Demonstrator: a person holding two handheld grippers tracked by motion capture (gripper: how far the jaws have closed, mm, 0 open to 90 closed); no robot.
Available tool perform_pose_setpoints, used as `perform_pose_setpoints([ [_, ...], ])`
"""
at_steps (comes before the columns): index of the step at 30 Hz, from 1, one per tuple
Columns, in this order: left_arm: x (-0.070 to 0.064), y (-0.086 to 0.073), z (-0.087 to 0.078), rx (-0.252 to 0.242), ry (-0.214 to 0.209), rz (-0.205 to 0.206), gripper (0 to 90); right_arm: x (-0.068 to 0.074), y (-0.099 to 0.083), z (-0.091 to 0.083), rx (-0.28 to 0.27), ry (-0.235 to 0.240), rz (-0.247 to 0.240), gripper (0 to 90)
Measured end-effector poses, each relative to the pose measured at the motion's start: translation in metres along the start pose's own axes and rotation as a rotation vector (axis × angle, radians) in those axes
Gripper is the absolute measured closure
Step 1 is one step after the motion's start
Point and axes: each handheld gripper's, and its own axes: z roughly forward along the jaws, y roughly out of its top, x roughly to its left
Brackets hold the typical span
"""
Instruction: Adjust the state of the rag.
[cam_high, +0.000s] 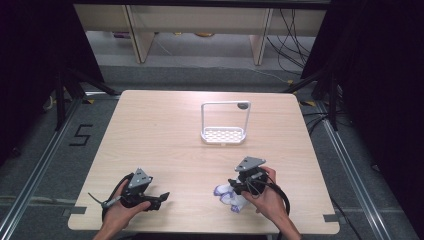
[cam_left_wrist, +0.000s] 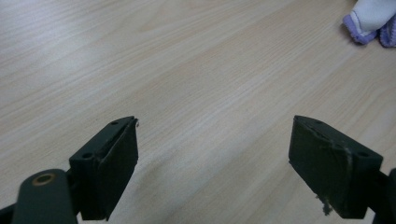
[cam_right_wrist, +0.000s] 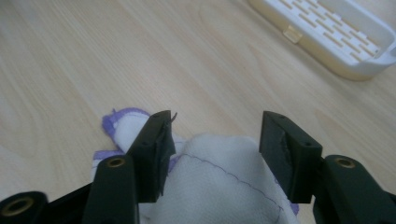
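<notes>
A crumpled white cloth with purple edging lies near the table's front edge, right of centre. My right gripper hangs over it. In the right gripper view the right gripper is open, its jaws on either side of the cloth, which bulges up between them. My left gripper rests low at the front left, pointing right. The left gripper is open over bare wood, and the cloth lies further ahead of it. A white slotted rack with a tall loop handle stands mid-table.
The rack's slotted tray sits ahead and to the right of my right gripper. The light wooden table is bare between the grippers and the rack. Black curtains and metal rails flank the table; shelving legs and cables stand behind it.
</notes>
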Motion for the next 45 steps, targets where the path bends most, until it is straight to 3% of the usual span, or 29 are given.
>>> perform_pose_setpoints([
  [2,0.000,0.000,0.001,-0.001,-0.005,0.007,15.6,0.000,-0.001,0.006,0.025,-0.006,-0.013,57.0],
  [5,-0.001,0.000,0.001,0.014,0.001,0.010,15.7,-0.003,-0.001,0.005,0.008,0.006,-0.028,74.7],
  [7,-0.001,0.000,0.002,0.014,-0.002,0.013,15.7,-0.003,0.000,0.002,0.000,-0.006,-0.031,77.8],
  [9,-0.002,0.000,0.002,0.005,-0.001,0.008,15.9,-0.004,0.004,-0.012,-0.078,0.013,-0.028,86.8],
  [13,-0.003,0.000,0.003,0.015,-0.012,0.018,15.9,-0.006,0.008,-0.025,-0.135,0.012,-0.042,87.9],
  [15,-0.005,0.001,0.004,0.008,-0.026,0.025,15.9,-0.007,0.012,-0.037,-0.199,0.025,-0.048,88.3],
  [16,-0.007,0.001,0.005,-0.001,-0.028,0.014,15.9,-0.007,0.012,-0.037,-0.199,0.025,-0.048,88.3],
  [21,-0.019,0.006,0.010,-0.024,-0.076,0.038,19.3,-0.007,0.014,-0.044,-0.218,0.031,-0.052,88.6],
  [24,-0.033,0.013,0.019,-0.065,-0.148,0.037,24.2,-0.006,0.014,-0.045,-0.224,0.041,-0.040,88.7],
  [25,-0.044,0.018,0.025,-0.076,-0.193,0.052,26.5,-0.005,0.014,-0.045,-0.224,0.046,-0.037,88.7],
  [26,-0.044,0.018,0.025,-0.076,-0.193,0.052,26.8,-0.005,0.014,-0.045,-0.228,0.051,-0.034,88.8],
  [27,-0.055,0.023,0.034,-0.074,-0.233,0.083,28.2,-0.004,0.014,-0.046,-0.232,0.053,-0.039,88.8],
  [28,-0.055,0.023,0.034,-0.074,-0.233,0.083,29.6,-0.003,0.014,-0.046,-0.230,0.054,-0.034,88.8],
  [29,-0.066,0.029,0.042,-0.072,-0.270,0.112,30.8,-0.003,0.015,-0.047,-0.234,0.054,-0.041,88.8],
  [30,-0.066,0.029,0.042,-0.072,-0.270,0.112,32.3,-0.003,0.015,-0.047,-0.234,0.054,-0.041,88.8],
  [31,-0.075,0.035,0.051,-0.083,-0.292,0.138,34.1,-0.003,0.016,-0.048,-0.241,0.060,-0.048,88.9],
  [32,-0.079,0.038,0.055,-0.088,-0.284,0.162,35.1,-0.003,0.016,-0.048,-0.243,0.064,-0.051,88.9],
  [35,-0.086,0.044,0.065,-0.097,-0.312,0.182,38.8,-0.003,0.016,-0.049,-0.256,0.062,-0.050,88.9],
  [36,-0.089,0.047,0.070,-0.109,-0.293,0.192,39.4,-0.003,0.016,-0.049,-0.260,0.064,-0.053,88.9],
  [38,-0.091,0.051,0.074,-0.107,-0.302,0.204,44.9,-0.002,0.016,-0.050,-0.266,0.072,-0.050,88.9],
  [39,-0.092,0.053,0.077,-0.120,-0.300,0.191,55.2,-0.001,0.016,-0.051,-0.265,0.074,-0.044,88.9],
  [40,-0.091,0.055,0.079,-0.134,-0.293,0.208,55.2,-0.001,0.016,-0.051,-0.265,0.074,-0.044,88.9],
  [41,-0.090,0.059,0.078,-0.152,-0.300,0.232,74.8,-0.002,0.017,-0.051,-0.273,0.078,-0.059,88.9],
  [42,-0.090,0.059,0.078,-0.152,-0.300,0.232,81.6,-0.002,0.017,-0.051,-0.273,0.078,-0.059,88.9],
  [44,-0.086,0.067,0.061,-0.195,-0.339,0.231,86.1,-0.004,0.017,-0.056,-0.278,0.071,-0.055,88.9],
  [45,-0.086,0.067,0.061,-0.195,-0.339,0.231,86.6,-0.006,0.017,-0.057,-0.284,0.069,-0.045,88.9],
])
